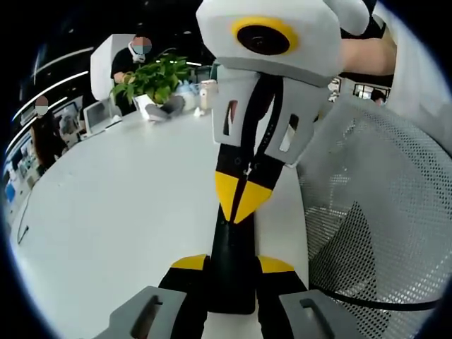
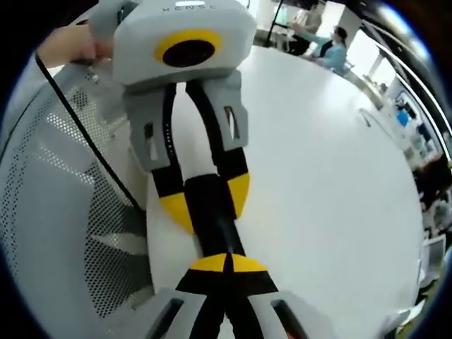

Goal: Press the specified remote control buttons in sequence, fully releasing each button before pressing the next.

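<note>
Left gripper view: left gripper point(image 1: 233, 265) rises from the bottom w/ its yellow-tipped jaws clamped on either side of a slim black remote point(image 1: 232, 282), which lies lengthwise on the white table point(image 1: 120, 212) near the table's edge. Right gripper point(image 1: 241, 201) comes in from the top, jaws closed together so the yellow tips form one point, and that point sits on the remote's upper face toward its far end; can't tell which button is under it. Mesh chair back point(image 1: 381, 198) stands just beside the table edge on the right, w/ a black cable point(image 1: 374, 304) running across it. Far across the table are a potted plant point(image 1: 152, 79) and a seated person point(image 1: 131, 60) behind it. Right gripper view: right gripper point(image 2: 226, 265) at the bottom, tips together & touching the remote point(image 2: 219, 233); left gripper point(image 2: 208, 201) reaches in from the top, one yellow pad on each long side of the remote, gripping it. Table point(image 2: 325, 176) spreads to the right, chair mesh point(image 2: 49, 198) is on the left w/ the cable point(image 2: 92, 148) over it, and a hand point(image 2: 70, 46) shows behind the left gripper. People point(image 2: 332, 46) sit at the table's far side.
</note>
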A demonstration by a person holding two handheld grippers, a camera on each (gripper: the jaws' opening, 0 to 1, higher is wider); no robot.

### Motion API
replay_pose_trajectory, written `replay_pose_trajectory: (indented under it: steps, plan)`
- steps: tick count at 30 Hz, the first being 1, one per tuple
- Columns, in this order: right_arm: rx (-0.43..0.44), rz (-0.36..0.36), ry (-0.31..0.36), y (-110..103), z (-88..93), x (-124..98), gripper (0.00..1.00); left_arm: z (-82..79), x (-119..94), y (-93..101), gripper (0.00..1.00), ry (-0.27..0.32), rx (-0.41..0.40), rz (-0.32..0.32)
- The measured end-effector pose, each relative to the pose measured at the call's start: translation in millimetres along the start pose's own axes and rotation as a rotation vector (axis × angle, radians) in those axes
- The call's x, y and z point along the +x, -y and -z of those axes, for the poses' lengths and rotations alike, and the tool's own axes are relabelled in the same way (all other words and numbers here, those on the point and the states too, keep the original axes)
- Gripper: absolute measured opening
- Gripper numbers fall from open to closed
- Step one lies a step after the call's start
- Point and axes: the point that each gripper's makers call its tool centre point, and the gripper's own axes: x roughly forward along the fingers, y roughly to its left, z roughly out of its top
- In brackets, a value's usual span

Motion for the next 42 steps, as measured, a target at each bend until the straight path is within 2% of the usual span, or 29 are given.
replay_pose_trajectory:
  steps: [4, 6, 8, 10, 16, 19, 22, 25, 33, 42]
  plan:
    - [0.088, -0.019, 0.048, 1, -0.7, -1, 0.0, 0.1, 0, -0.2, 0.25, 0.0, 0.0, 0.0]
    - [0.102, -0.016, 0.061, 1, -0.9, -3, 0.0, 0.0, 0, -0.2, 0.25, 0.001, -0.001, -0.001]
    - [0.108, 0.051, 0.1, 12, -3.7, -4, 0.0, -0.1, 0, 0.0, 0.25, 0.003, -0.001, -0.002]
    - [0.126, 0.076, 0.101, 18, -1.3, -8, 0.0, -0.3, 0, 0.1, 0.25, 0.005, 0.001, 0.0]
    - [0.184, 0.041, 0.133, 28, -2.7, -12, 0.0, -0.5, 0, 0.8, 0.24, 0.005, 0.011, 0.005]
    - [0.22, -0.005, 0.151, 23, -5.9, -9, 0.0, -0.4, 0, 1.1, 0.24, 0.006, 0.016, 0.006]
    - [0.195, -0.05, 0.111, 15, -3.7, -3, 0.0, -0.4, 0, 1.1, 0.24, 0.008, 0.019, 0.006]
    - [0.146, -0.057, 0.072, 13, -0.6, 1, 0.0, -0.5, 0, 1.2, 0.24, 0.008, 0.02, 0.007]
    - [0.112, -0.104, 0.049, 11, -2.7, 3, 0.0, -0.4, 0, 0.7, 0.25, 0.01, 0.018, 0.007]
    - [0.035, -0.185, -0.018, 8, -1.6, 2, 0.0, -0.3, 0, 0.7, 0.25, 0.009, 0.017, 0.009]
